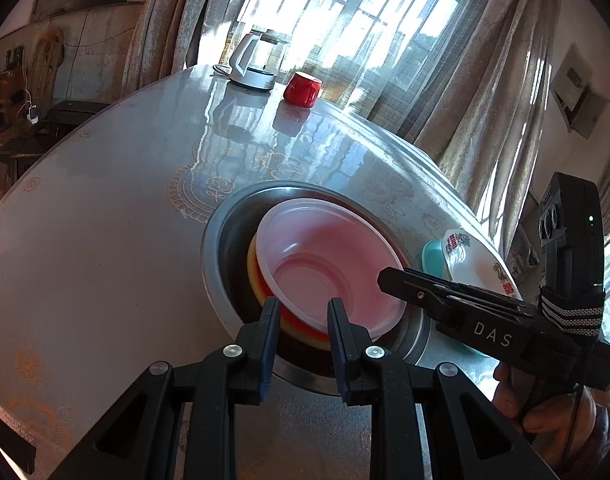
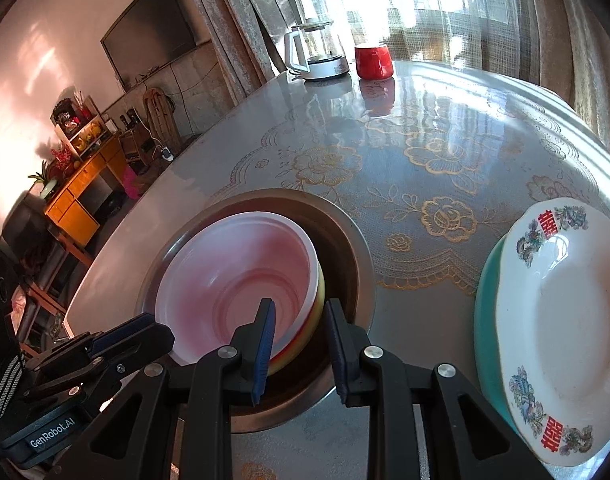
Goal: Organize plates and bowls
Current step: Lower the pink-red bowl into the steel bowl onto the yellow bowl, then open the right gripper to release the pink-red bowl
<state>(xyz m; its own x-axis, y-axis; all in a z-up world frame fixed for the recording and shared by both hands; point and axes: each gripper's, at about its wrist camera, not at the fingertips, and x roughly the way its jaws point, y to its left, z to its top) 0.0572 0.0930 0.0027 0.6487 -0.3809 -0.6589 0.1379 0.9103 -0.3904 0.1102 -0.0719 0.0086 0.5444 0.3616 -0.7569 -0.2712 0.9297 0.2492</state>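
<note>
A translucent white plastic bowl (image 1: pixel 325 264) sits on top of red and yellow bowls (image 1: pixel 261 280), all nested inside a large steel basin (image 1: pixel 217 240) on the table. My left gripper (image 1: pixel 303 320) is open, its jaws astride the near rim of the bowl stack. My right gripper (image 2: pixel 299 328) is open too, its jaws astride the right rim of the white bowl (image 2: pixel 233 280) and the yellow bowl (image 2: pixel 317 304). A white patterned plate (image 2: pixel 565 320) lies on a teal plate (image 2: pixel 485 312) to the right of the basin (image 2: pixel 345 240).
A glass kettle (image 2: pixel 317 56) and a red mug (image 2: pixel 373 62) stand at the table's far edge by the curtained window. The table carries a glossy lace-patterned cover (image 2: pixel 425 152). The right gripper body (image 1: pixel 485 316) reaches in from the right in the left wrist view.
</note>
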